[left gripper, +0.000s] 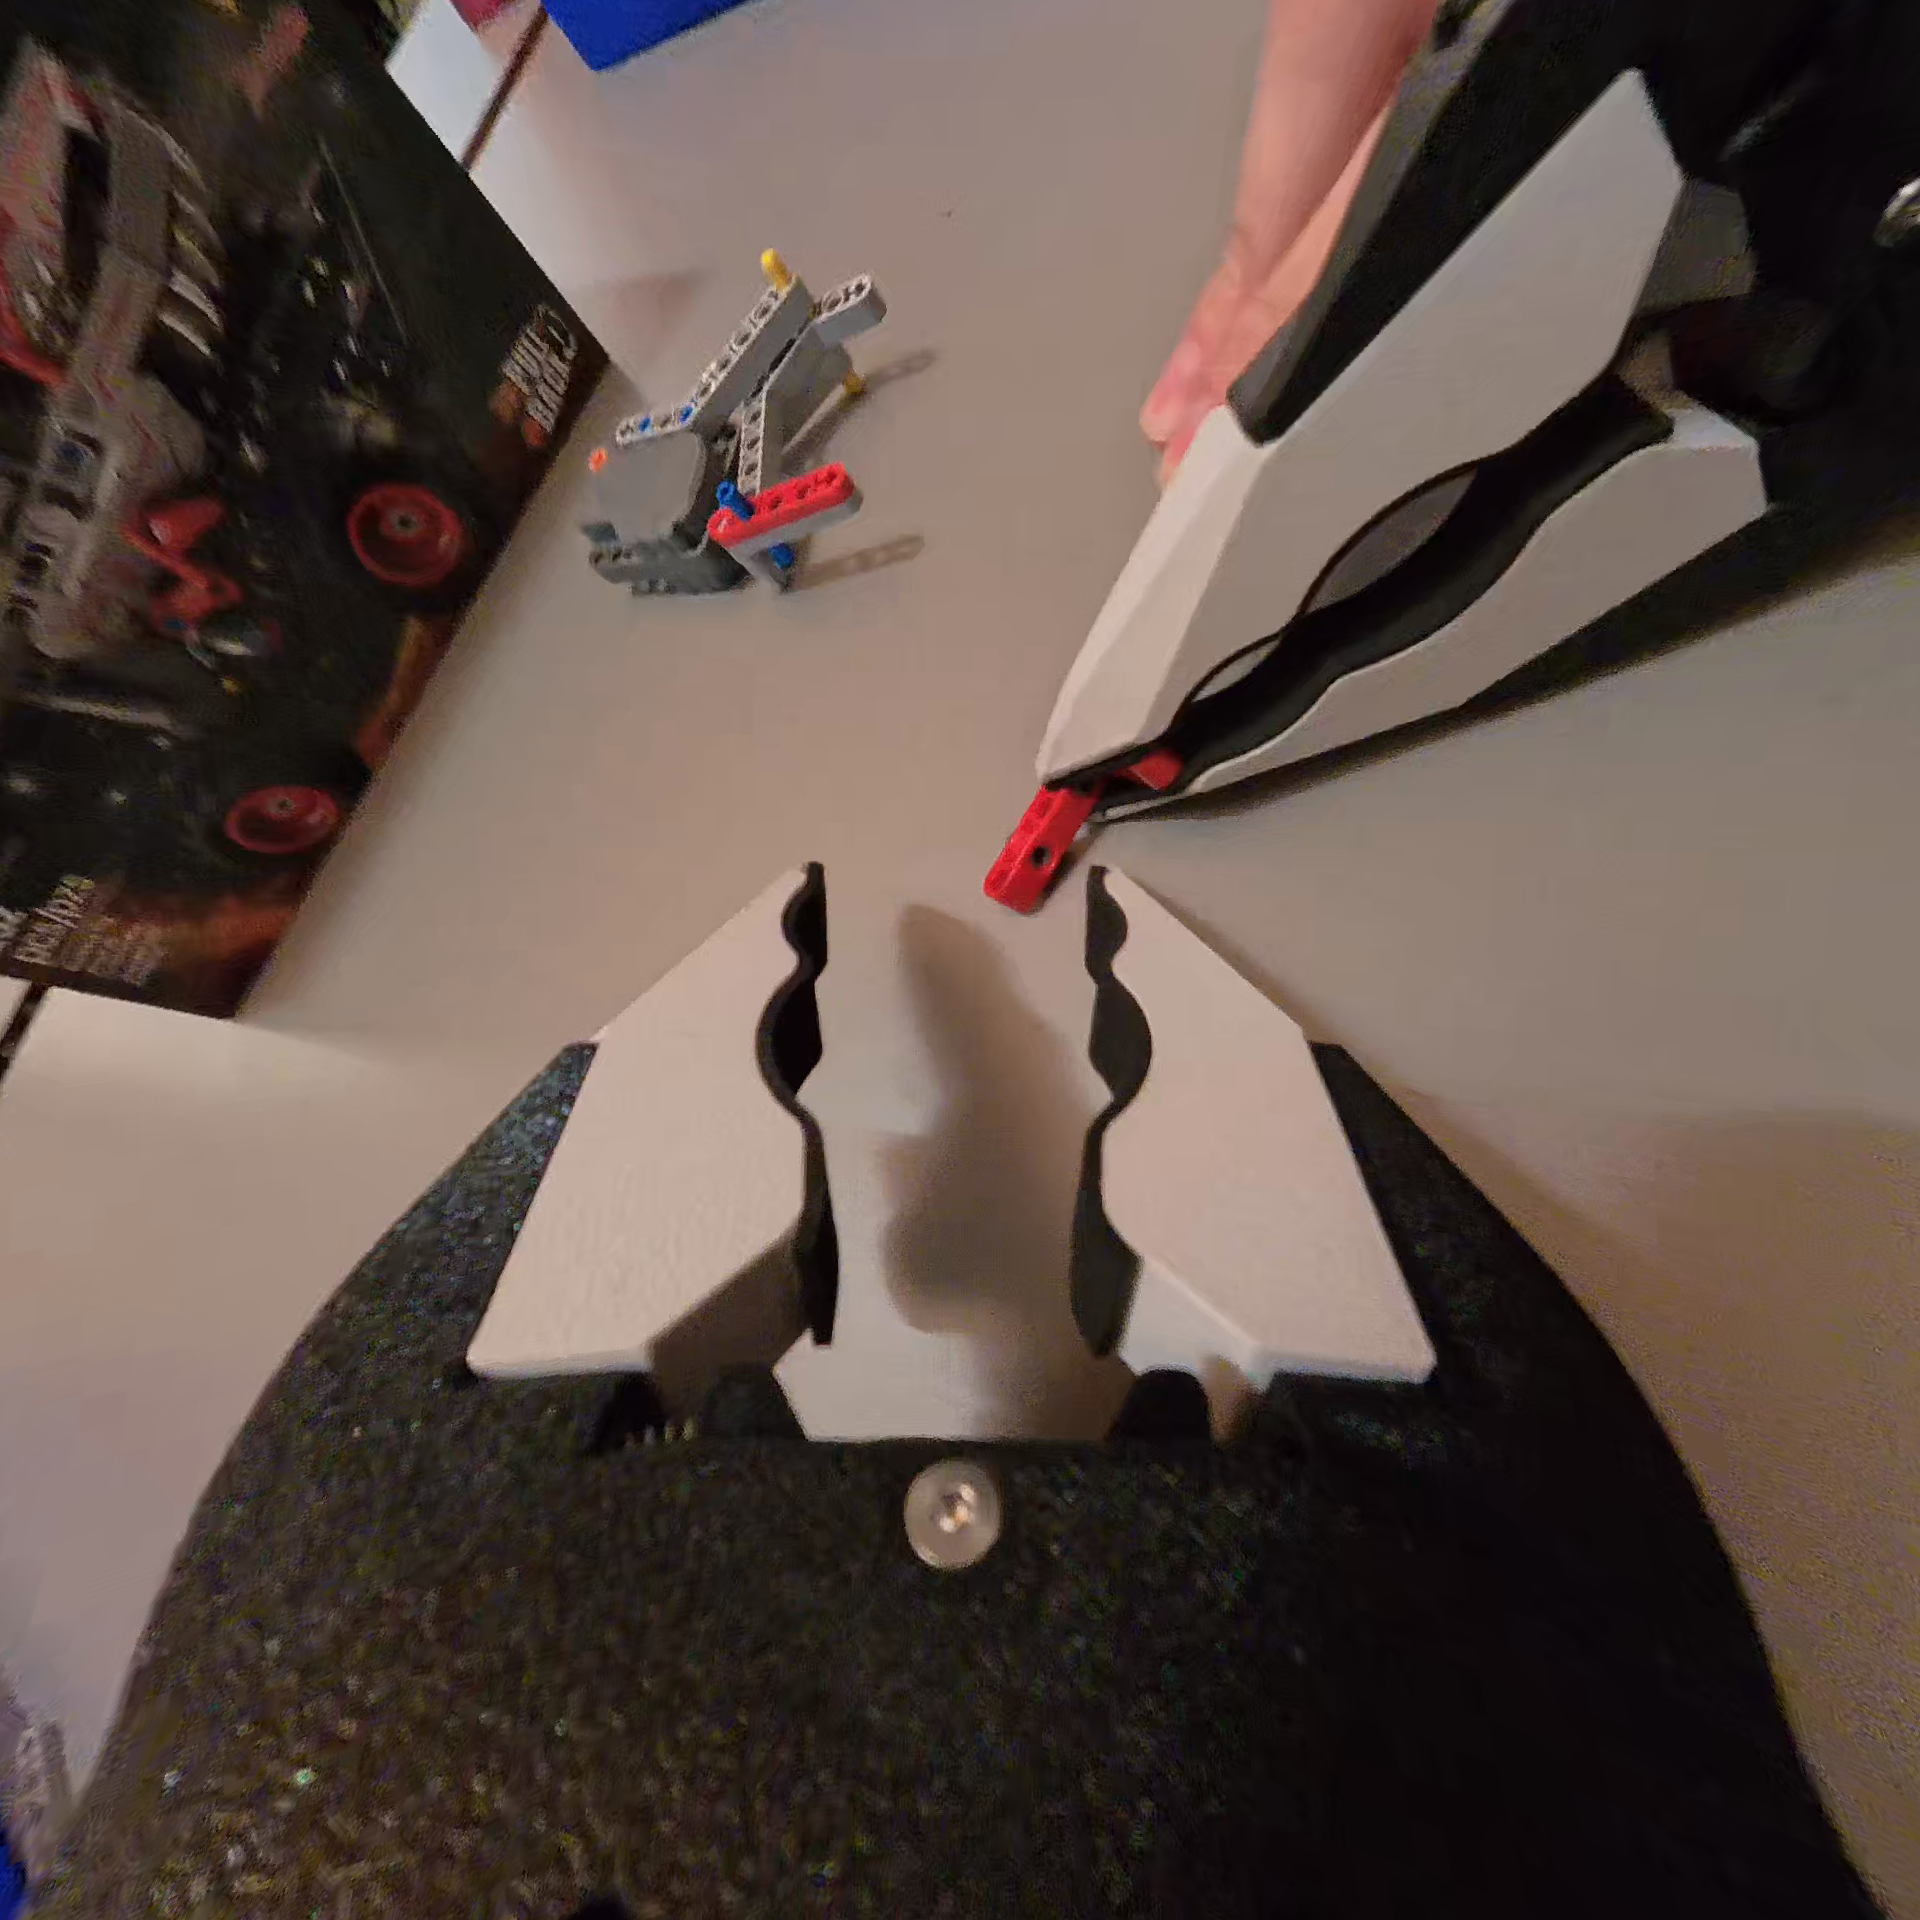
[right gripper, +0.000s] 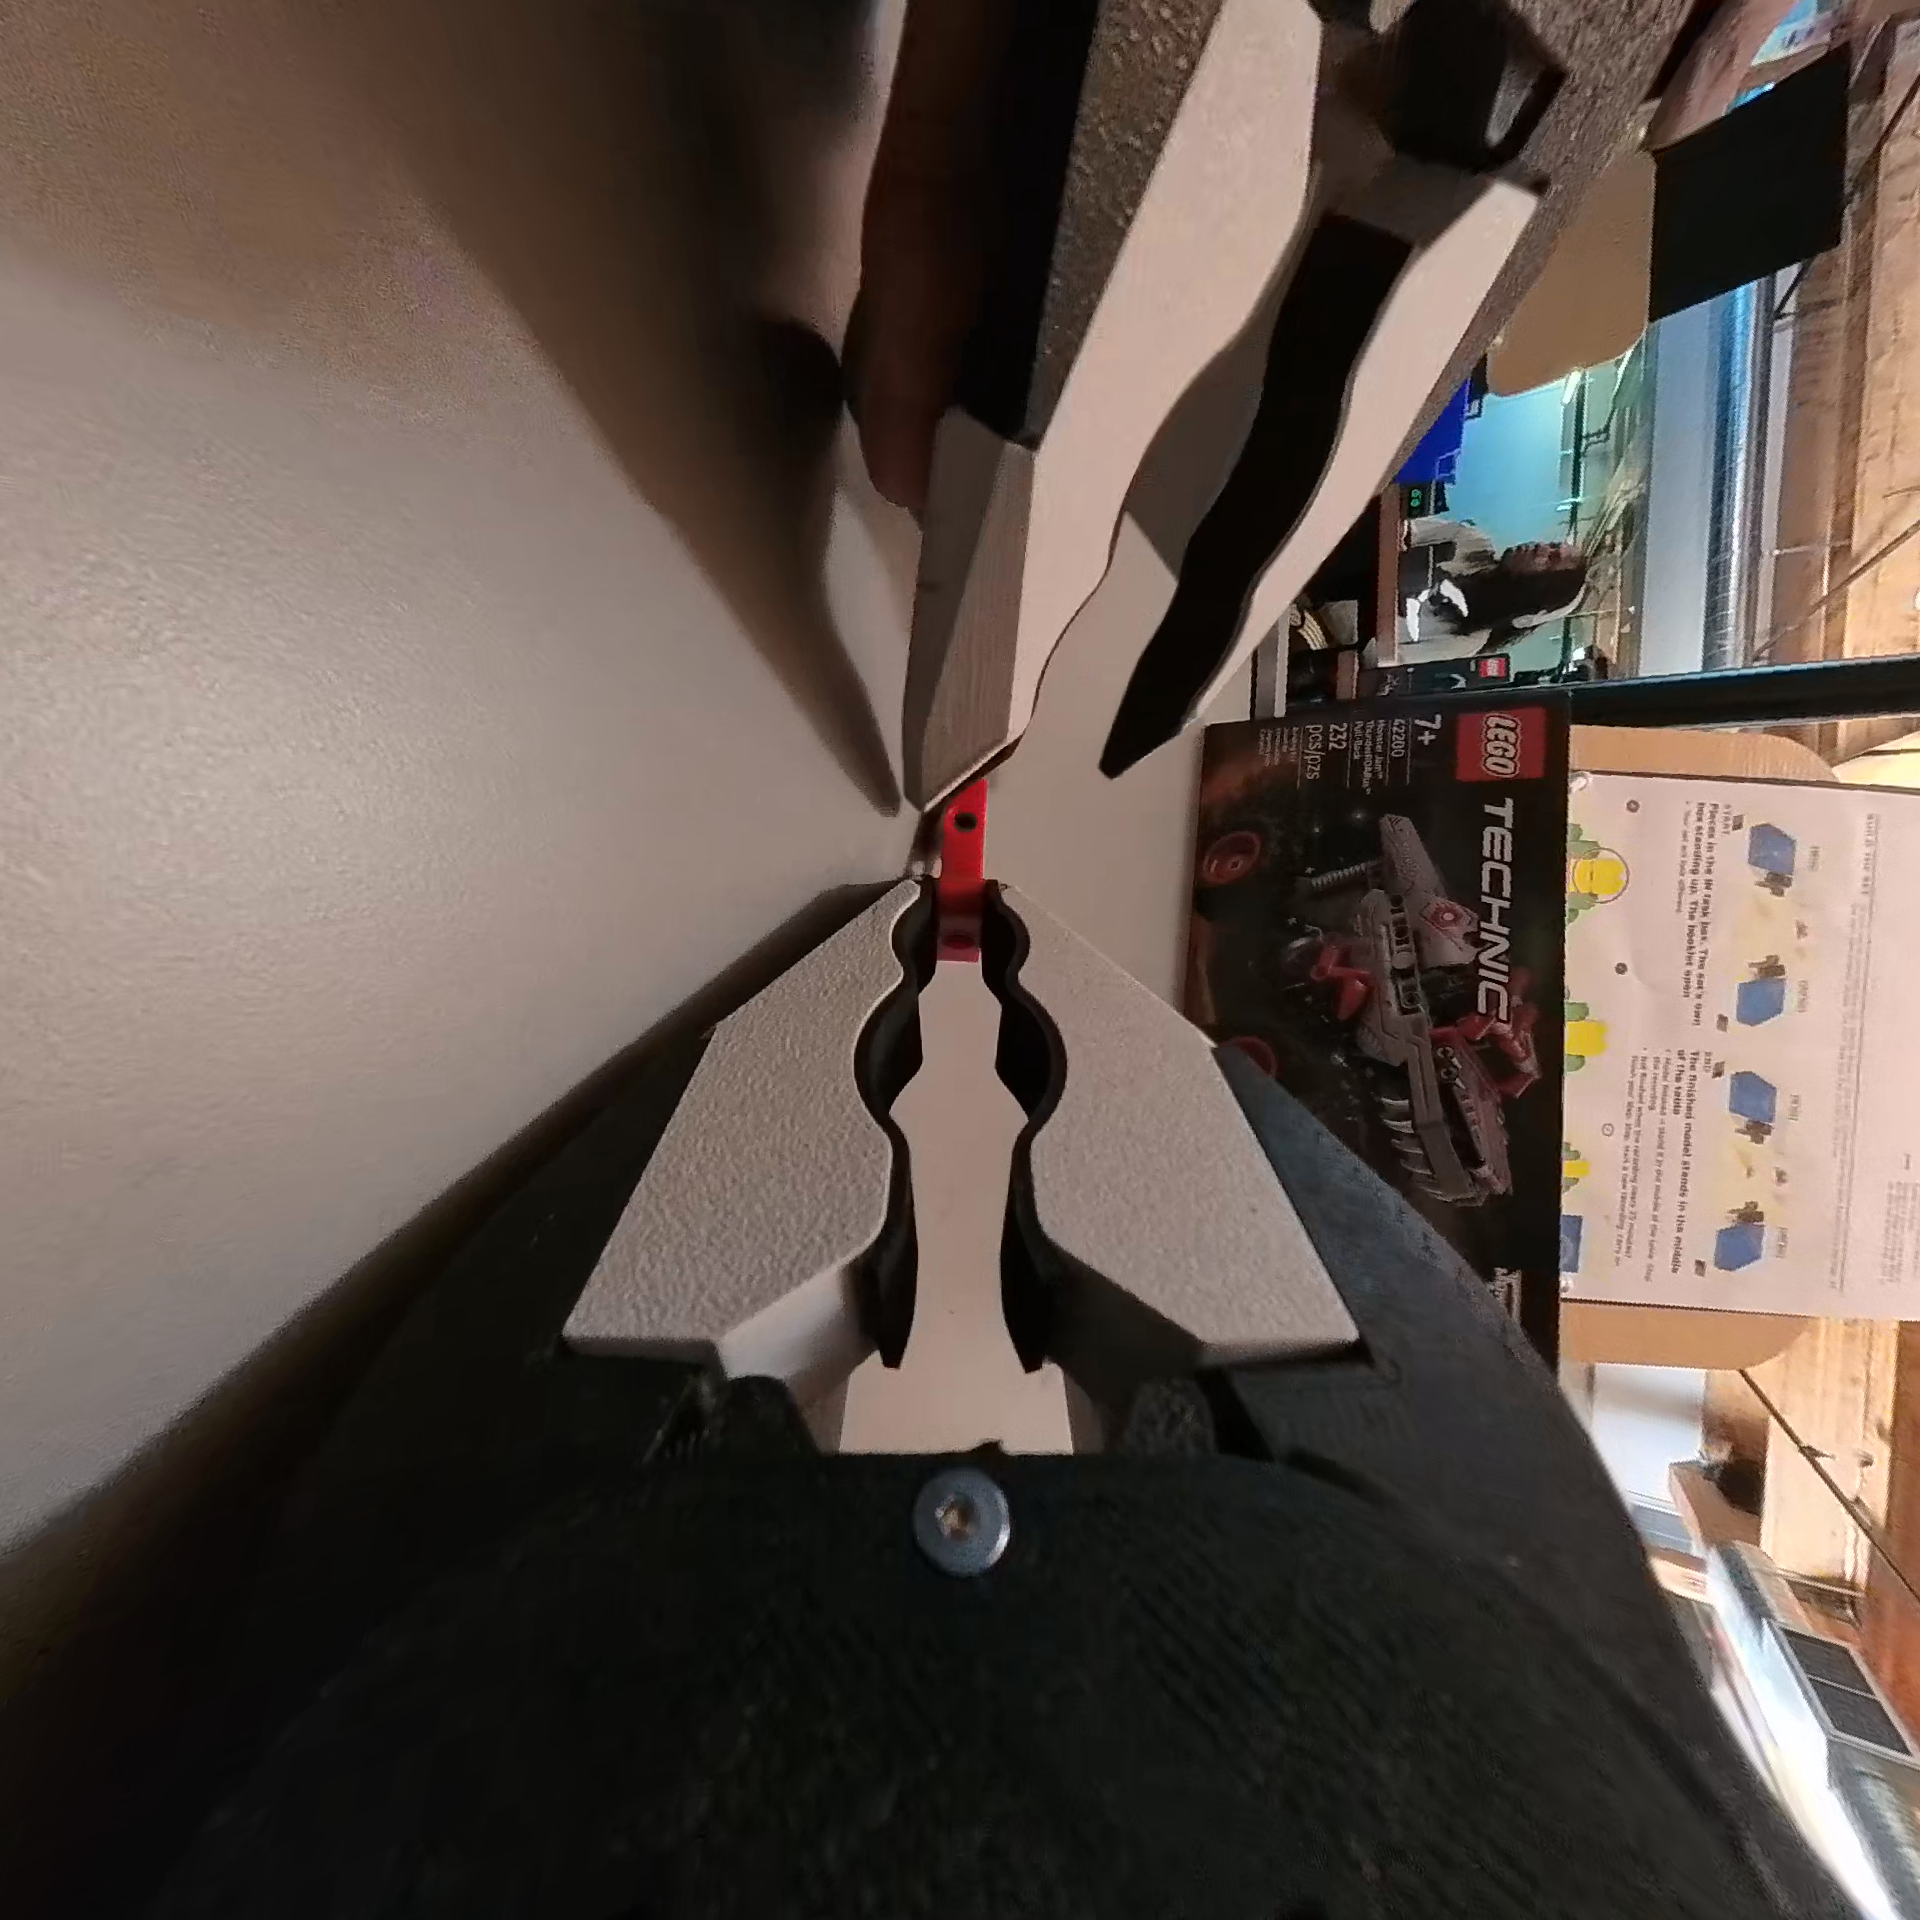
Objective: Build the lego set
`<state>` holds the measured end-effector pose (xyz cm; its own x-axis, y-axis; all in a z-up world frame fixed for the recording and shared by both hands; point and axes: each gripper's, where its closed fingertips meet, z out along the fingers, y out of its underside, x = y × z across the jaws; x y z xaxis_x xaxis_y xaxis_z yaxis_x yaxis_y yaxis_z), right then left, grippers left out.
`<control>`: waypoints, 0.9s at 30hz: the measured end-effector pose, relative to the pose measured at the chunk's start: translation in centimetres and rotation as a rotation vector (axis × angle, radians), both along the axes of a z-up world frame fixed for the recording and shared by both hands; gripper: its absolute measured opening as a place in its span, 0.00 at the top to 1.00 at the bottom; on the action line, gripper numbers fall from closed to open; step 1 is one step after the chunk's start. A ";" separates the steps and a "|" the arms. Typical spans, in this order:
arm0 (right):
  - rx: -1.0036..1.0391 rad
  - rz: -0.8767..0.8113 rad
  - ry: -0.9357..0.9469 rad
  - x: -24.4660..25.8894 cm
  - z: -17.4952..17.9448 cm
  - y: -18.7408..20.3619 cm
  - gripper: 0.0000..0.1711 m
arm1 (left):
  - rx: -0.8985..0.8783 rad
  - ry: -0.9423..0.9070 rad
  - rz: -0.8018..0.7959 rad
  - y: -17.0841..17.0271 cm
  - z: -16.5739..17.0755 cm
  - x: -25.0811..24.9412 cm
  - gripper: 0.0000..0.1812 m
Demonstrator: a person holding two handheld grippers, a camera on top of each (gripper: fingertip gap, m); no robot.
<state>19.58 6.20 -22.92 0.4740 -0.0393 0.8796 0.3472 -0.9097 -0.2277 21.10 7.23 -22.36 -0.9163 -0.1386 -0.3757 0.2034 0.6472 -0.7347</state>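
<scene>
Found the left gripper [left gripper: 956, 883] released, fingers spread wide, nothing between them, tips low over the pale table [left gripper: 675, 790]. Saw a small red beam [left gripper: 1029, 857] with holes just beyond its tips at 1 o'clock, close by the right-hand fingertip. Could not tell whether they touched.

Found the right gripper [left gripper: 1081, 790] clenched on that beam, stretching away toward 2 o'clock in the left wrist view, tips pinching one end and the other end poking out toward the left gripper. Could not tell whether the beam rested on the table or hung just above it. Noted a hand [left gripper: 1226, 312] behind the right gripper at 1 o'clock.

From the right wrist view, saw the same: right gripper [right gripper: 958, 891] shut tight on the red beam [right gripper: 964, 831], most of it sticking out at 12 o'clock, with the open left gripper [right gripper: 1013, 784] just past it.

Farther out in the left wrist view, spotted a partly built grey model [left gripper: 727, 447] with red, blue and yellow bits at 11 o'clock, well apart from both grippers. Noted the dark set box [left gripper: 208, 468] standing at 10 o'clock beside it. In the right wrist view, saw the box [right gripper: 1371, 1039] at 3 o'clock with a printed sheet [right gripper: 1745, 1039] behind it.
</scene>
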 end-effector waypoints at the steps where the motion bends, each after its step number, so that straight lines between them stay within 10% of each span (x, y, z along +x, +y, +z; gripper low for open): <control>1: 0.002 0.003 0.002 0.0 0.0 0.0 0.96 | -0.002 -0.012 0.002 0.0 0.1 0.0 0.74; 27: 0.039 0.044 0.021 0.1 0.0 0.2 0.96 | 0.010 -0.012 -0.004 -0.5 -0.1 0.3 0.87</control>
<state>19.68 6.39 -22.92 0.4947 -0.0519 0.8675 0.3814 -0.8840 -0.2703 21.35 6.70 -22.48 -0.9123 -0.1310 -0.3880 0.2147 0.6539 -0.7255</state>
